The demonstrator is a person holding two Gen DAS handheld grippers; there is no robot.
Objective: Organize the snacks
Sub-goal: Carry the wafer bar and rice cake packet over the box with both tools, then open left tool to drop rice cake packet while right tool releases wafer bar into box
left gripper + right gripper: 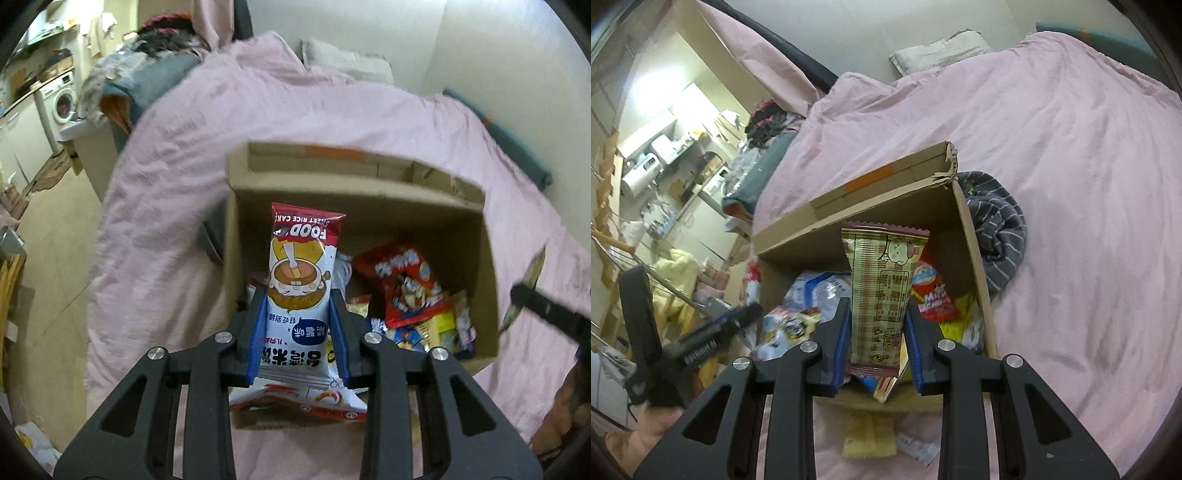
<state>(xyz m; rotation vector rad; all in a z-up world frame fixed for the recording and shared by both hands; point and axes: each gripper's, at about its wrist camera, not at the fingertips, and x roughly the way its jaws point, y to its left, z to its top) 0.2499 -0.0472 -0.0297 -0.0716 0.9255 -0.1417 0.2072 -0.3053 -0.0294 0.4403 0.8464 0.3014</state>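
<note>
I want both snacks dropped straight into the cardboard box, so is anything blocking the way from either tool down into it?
Nothing visible does. The rice cake packet and the plaid packet hang over the open cardboard box; only loose snacks lie inside.

Both fisheye views are dim and soft, with dark vignetted corners and lines bowing toward the rims. The brightest light is a blown-out ceiling glare [653,88] over the kitchen in the right wrist view. Motion blur smears the cardboard box [354,173] rim and the pink bedding [177,155]
</note>
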